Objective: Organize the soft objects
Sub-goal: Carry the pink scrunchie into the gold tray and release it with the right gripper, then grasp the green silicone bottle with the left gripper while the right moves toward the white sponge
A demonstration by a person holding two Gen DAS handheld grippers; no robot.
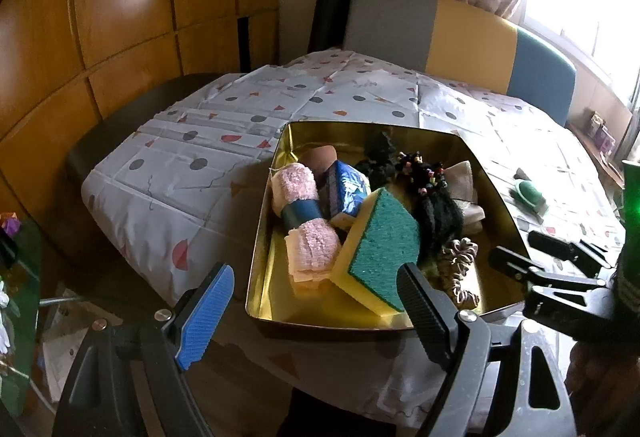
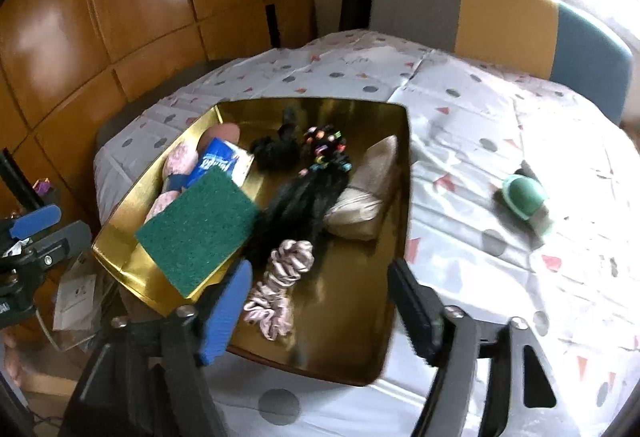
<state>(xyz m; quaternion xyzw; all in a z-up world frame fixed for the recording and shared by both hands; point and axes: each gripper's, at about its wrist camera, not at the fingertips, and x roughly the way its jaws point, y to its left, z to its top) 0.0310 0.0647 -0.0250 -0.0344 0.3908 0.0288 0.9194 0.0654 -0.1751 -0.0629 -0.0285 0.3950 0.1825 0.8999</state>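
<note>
A gold tray (image 2: pixel 400 173) on the cloth-covered bench (image 2: pixel 480 141) holds a green-faced sponge (image 2: pixel 200 225), rolled pink towels (image 1: pixel 308 245), a blue packet (image 2: pixel 218 161), black hair ties (image 2: pixel 304 197), a beige pouch (image 2: pixel 364 193) and a pink striped scrunchie (image 2: pixel 276 285). A green ball (image 2: pixel 522 197) lies apart on the cloth. The right gripper (image 2: pixel 320 313) hangs wide open and empty over the scrunchie; the left gripper (image 1: pixel 316 313) is also open, holding nothing.

Two hand-held grippers, black frames

Each gripper, left gripper (image 1: pixel 316 311) and right gripper (image 2: pixel 320 311), has one blue ribbed pad and one black ribbed pad, silver round screws at the finger joints, and triangular cut-outs in the black frame.
</note>
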